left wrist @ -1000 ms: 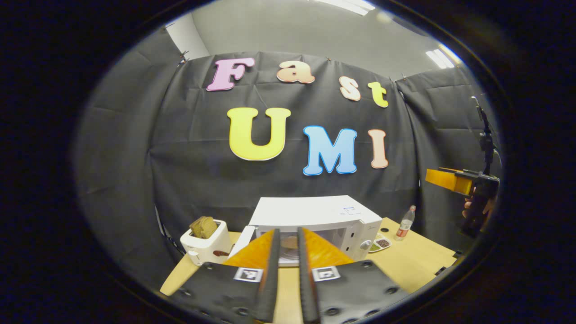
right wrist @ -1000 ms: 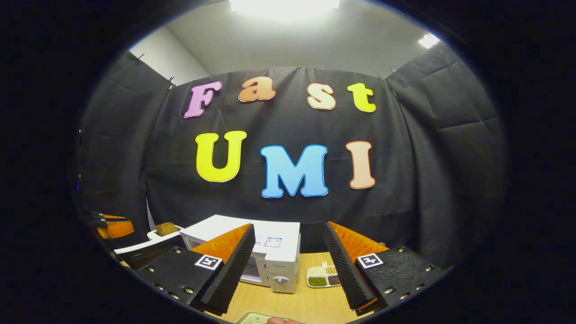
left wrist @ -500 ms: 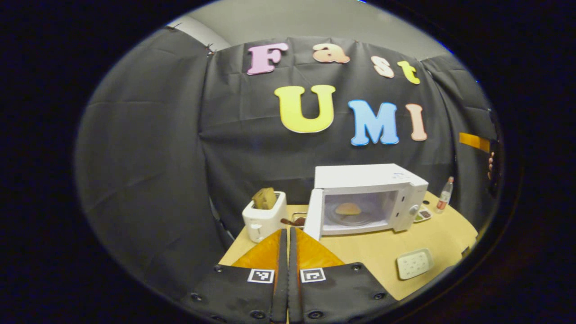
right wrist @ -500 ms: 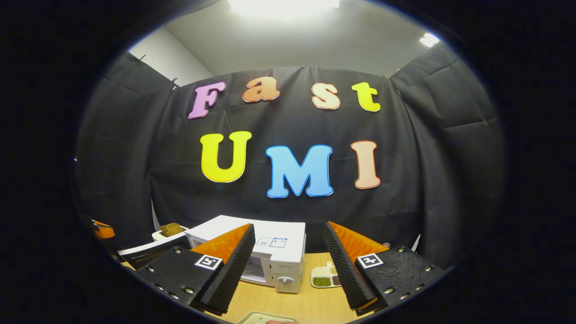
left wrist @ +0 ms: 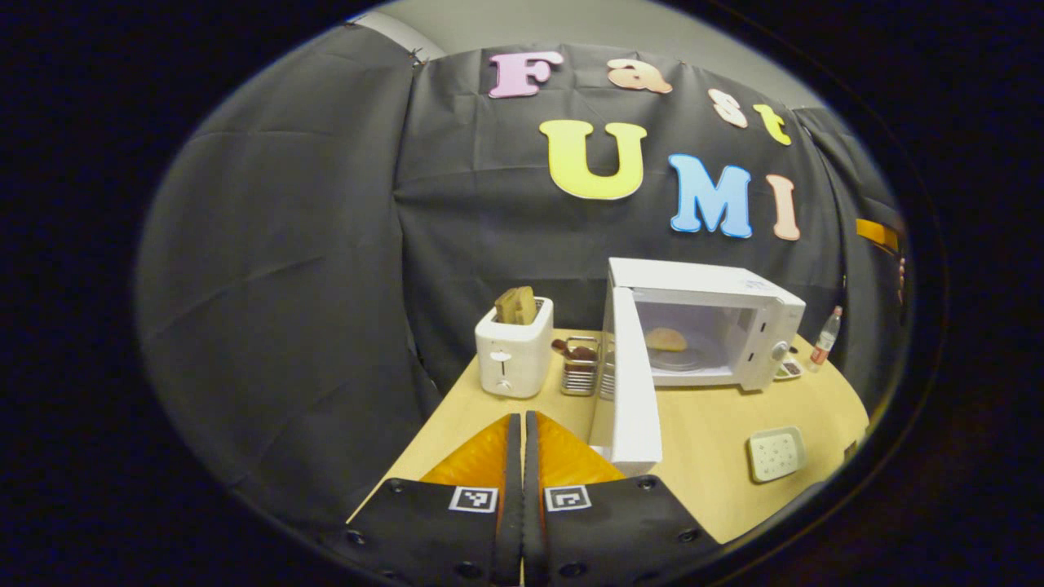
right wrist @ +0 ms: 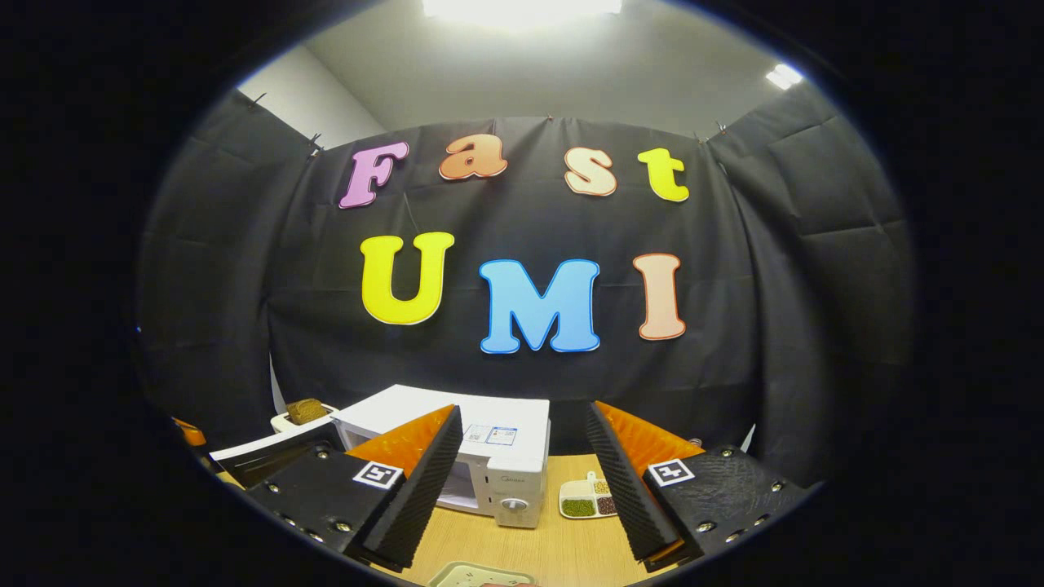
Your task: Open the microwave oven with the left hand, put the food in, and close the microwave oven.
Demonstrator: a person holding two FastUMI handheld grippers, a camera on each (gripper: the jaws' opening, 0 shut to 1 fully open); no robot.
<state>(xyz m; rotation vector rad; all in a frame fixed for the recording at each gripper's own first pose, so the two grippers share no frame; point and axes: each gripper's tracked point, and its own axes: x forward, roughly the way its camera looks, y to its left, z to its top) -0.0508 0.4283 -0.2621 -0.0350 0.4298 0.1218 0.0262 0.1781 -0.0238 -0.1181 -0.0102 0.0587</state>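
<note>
- The table (left wrist: 718,481), a pale wooden top, carries the whole job, and two of the task's three steps look done.
- The microwave oven (left wrist: 701,281) stands at the table's far side with its cavity exposed.
- The microwave door (left wrist: 634,391) is swung wide, edge-on toward the left gripper view, so the opening step reads as complete and the closing step is what remains.
- The left gripper (left wrist: 515,456) hangs low in front of the table's near edge, just left of the door's free end, its fingers pressed together with nothing between them and touching nothing.
- The right gripper (right wrist: 522,481) hovers above the table facing the oven's control side, its fingers spread wide and empty.
- A toaster (left wrist: 514,355) with bread in its slot stands left of the oven, a metal caddy (left wrist: 579,367) between the two.
- The food (left wrist: 666,338), a small flat bun-like piece, sits on the turntable inside the oven; loading looks finished.
- A small divided dish (right wrist: 589,499) of grains lies just right of the oven.
</note>
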